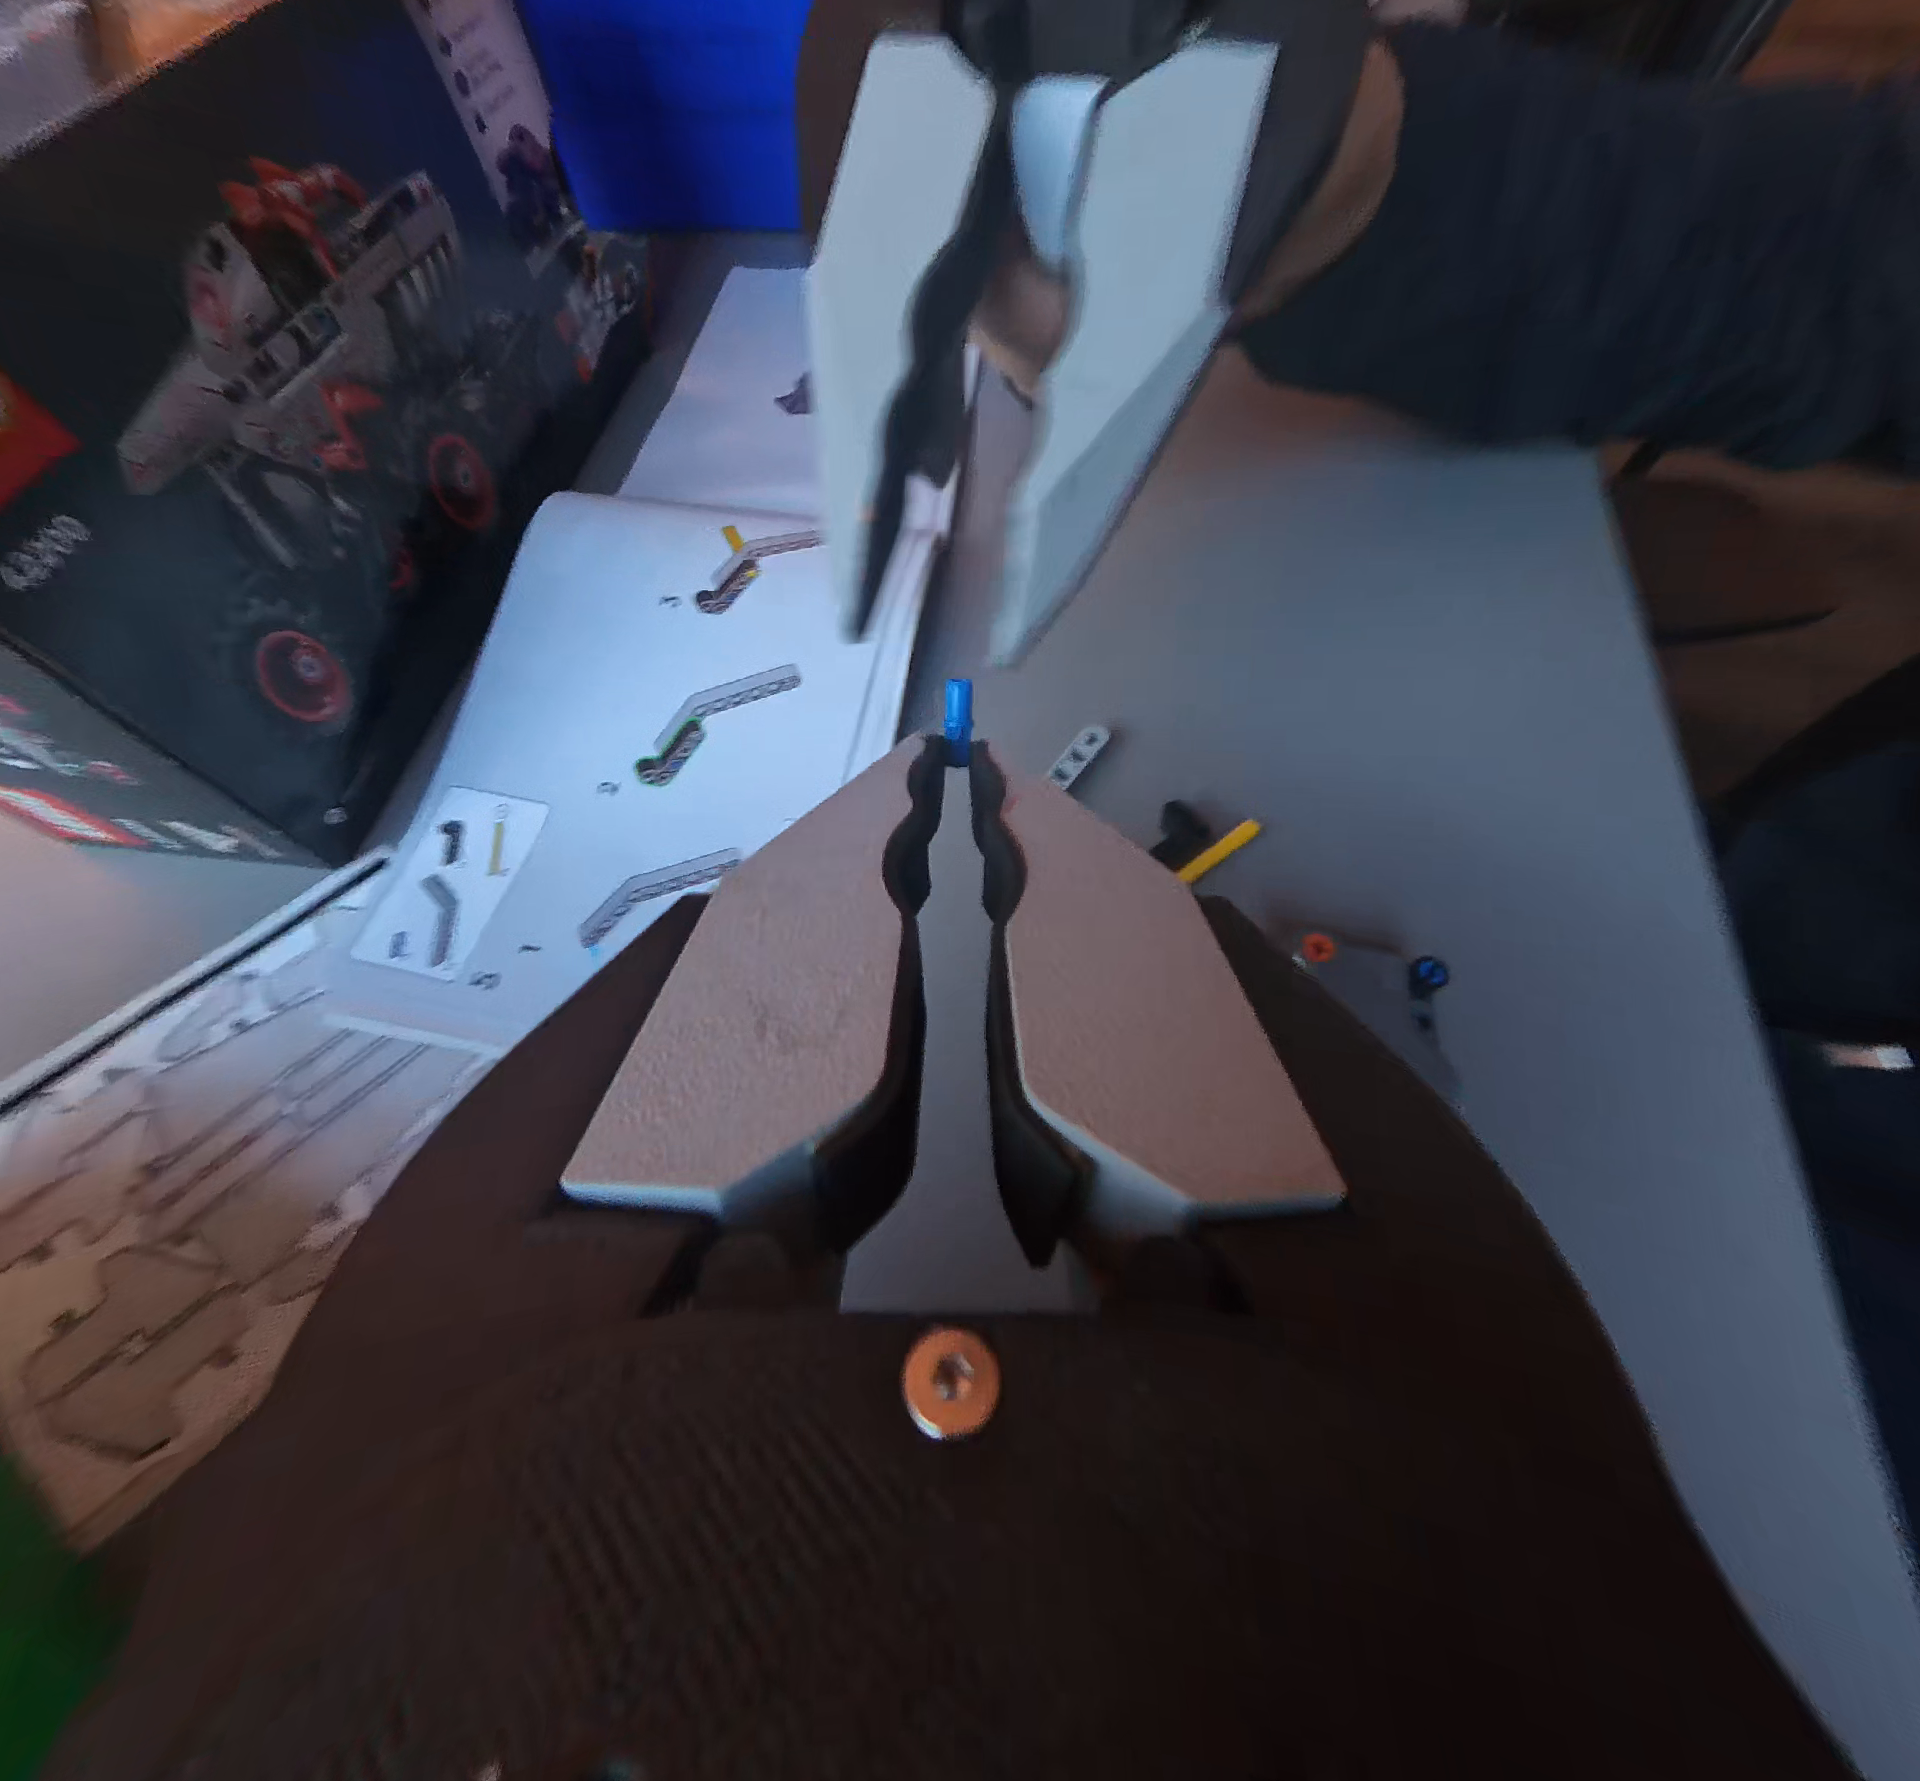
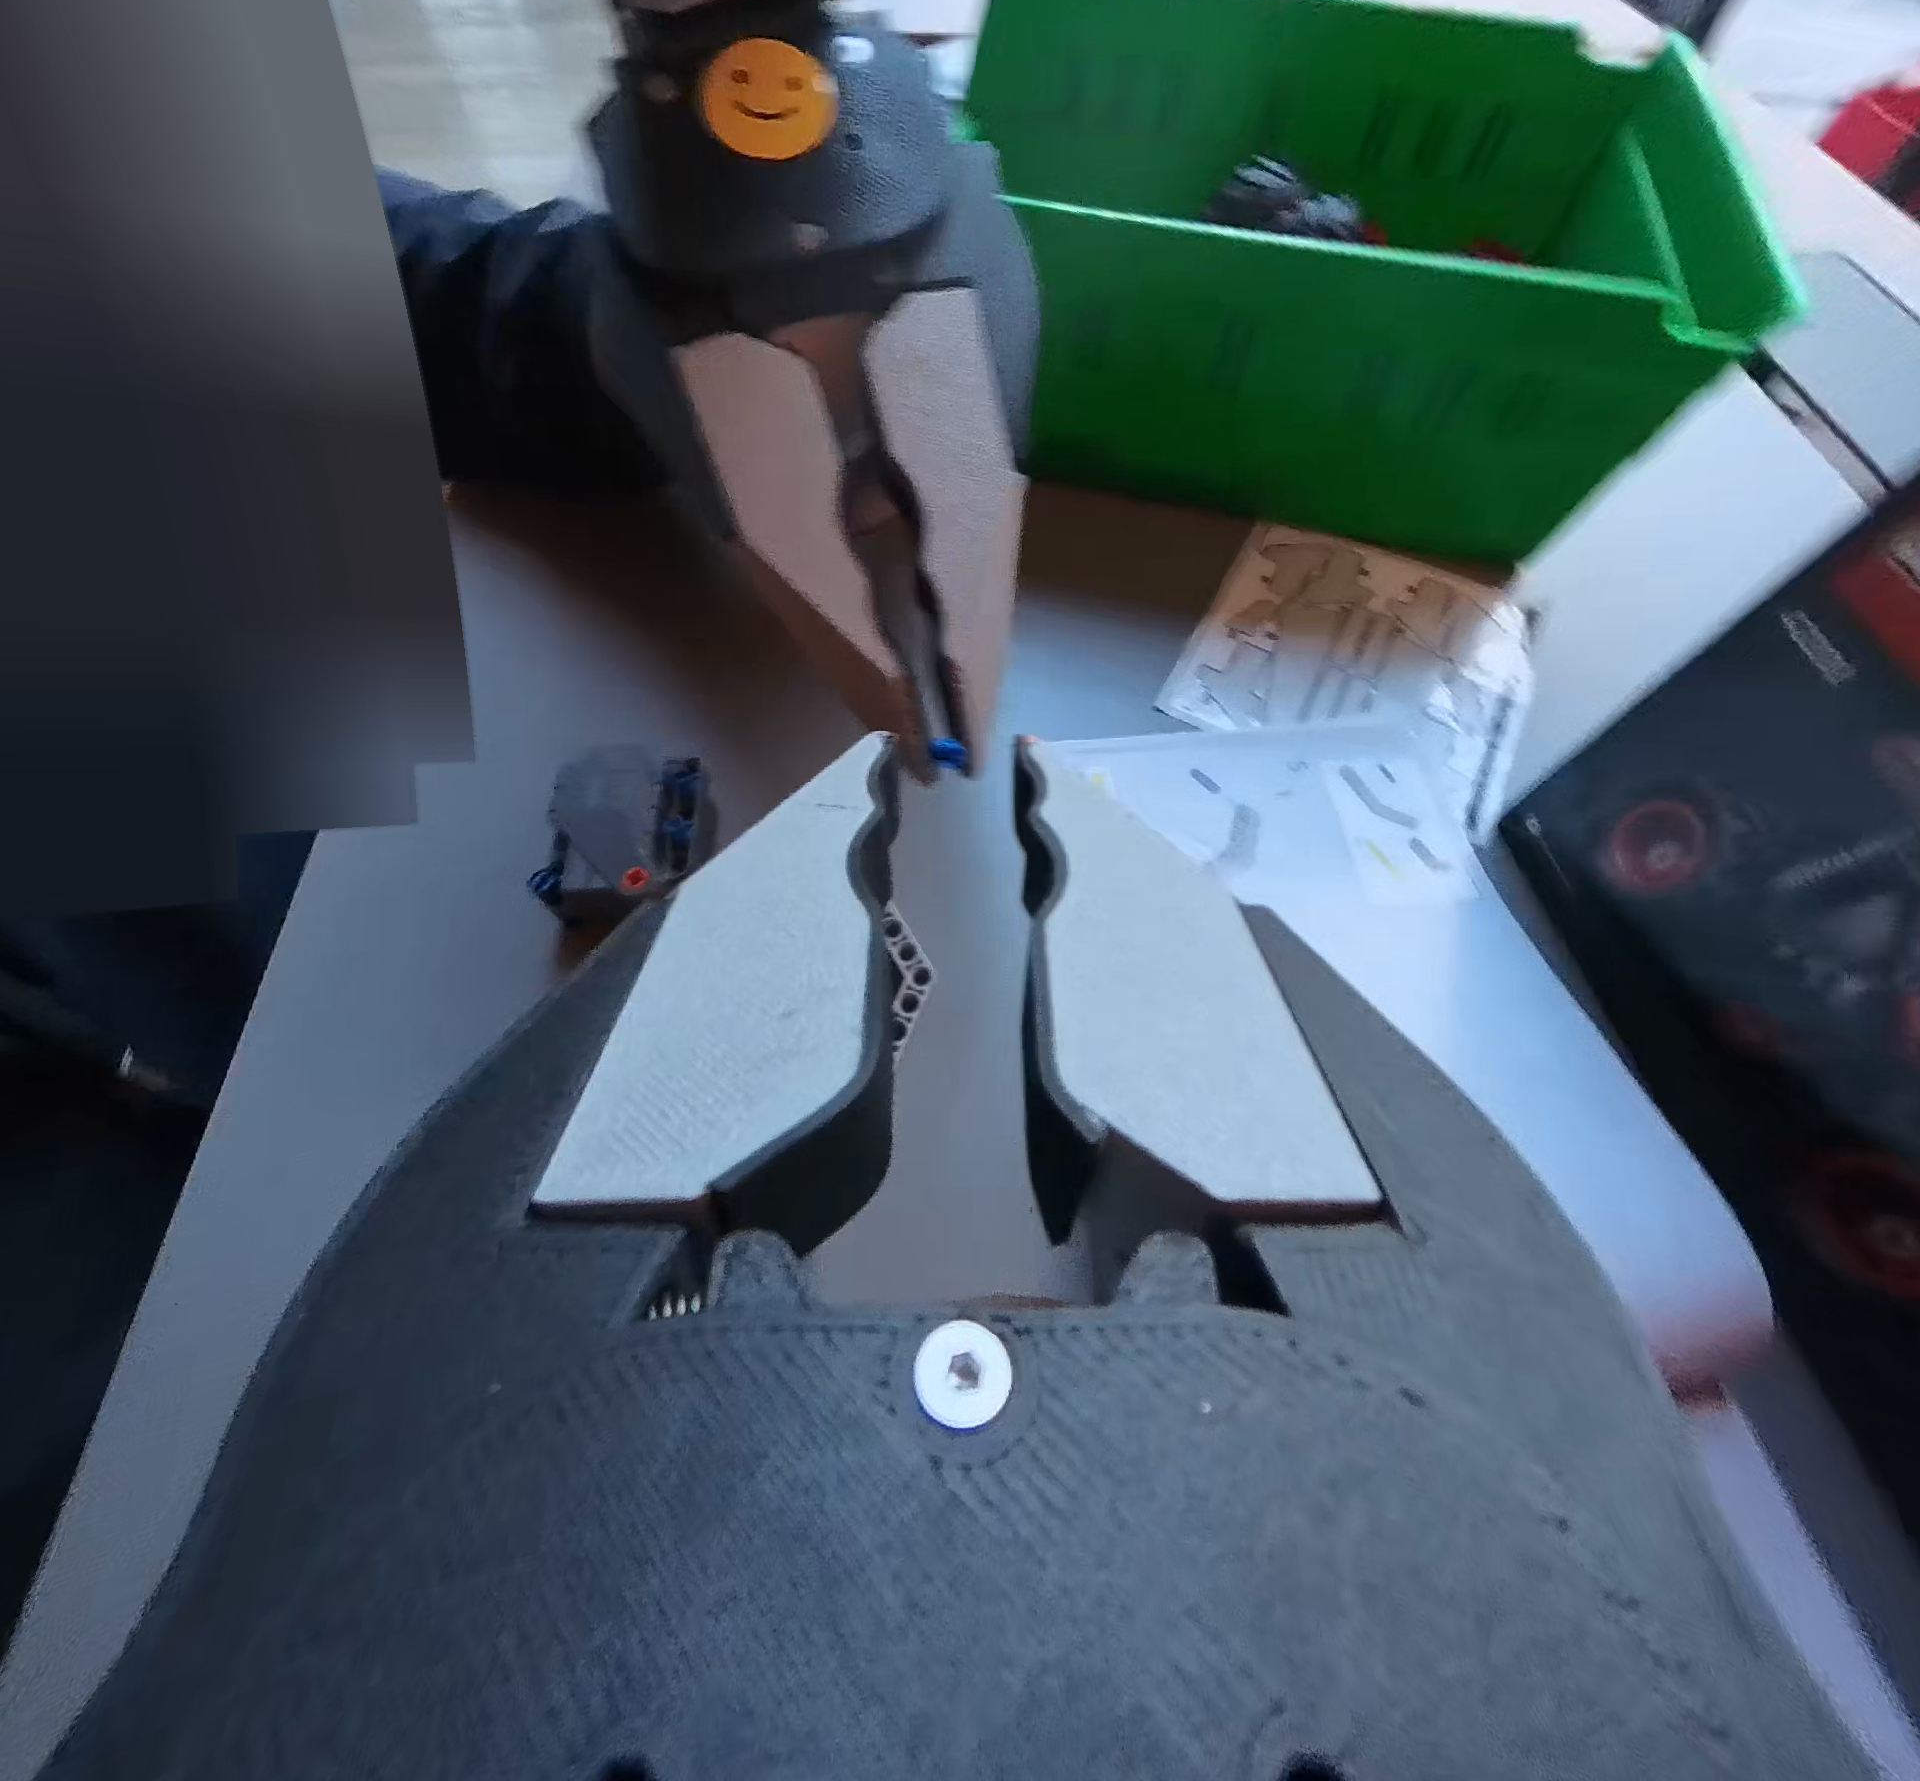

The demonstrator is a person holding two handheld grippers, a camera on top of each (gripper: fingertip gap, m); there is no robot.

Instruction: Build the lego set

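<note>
My left gripper (image 1: 957, 757) is shut on a small blue pin (image 1: 957, 708) that sticks out past its tips. In the right wrist view the left gripper (image 2: 940, 757) comes in from the far side, with the blue pin (image 2: 943, 749) at its tips. My right gripper (image 2: 953, 760) is open and empty, its tips right in front of the pin. In the left wrist view it (image 1: 935, 640) hangs just beyond the pin. A light grey bent beam (image 2: 906, 973) lies on the table under the right gripper and also shows in the left wrist view (image 1: 1078, 755).
A dark grey sub-assembly (image 2: 623, 827) with blue and orange pins lies on the table. A yellow axle (image 1: 1218, 848) and a black pin (image 1: 1179, 822) lie near it. The open instruction booklet (image 1: 644, 744), the set's box (image 1: 260, 381), a blue bin (image 1: 675, 48) and a green bin (image 2: 1351, 329) border the space. Less than 4 cm separates the two grippers' tips.
</note>
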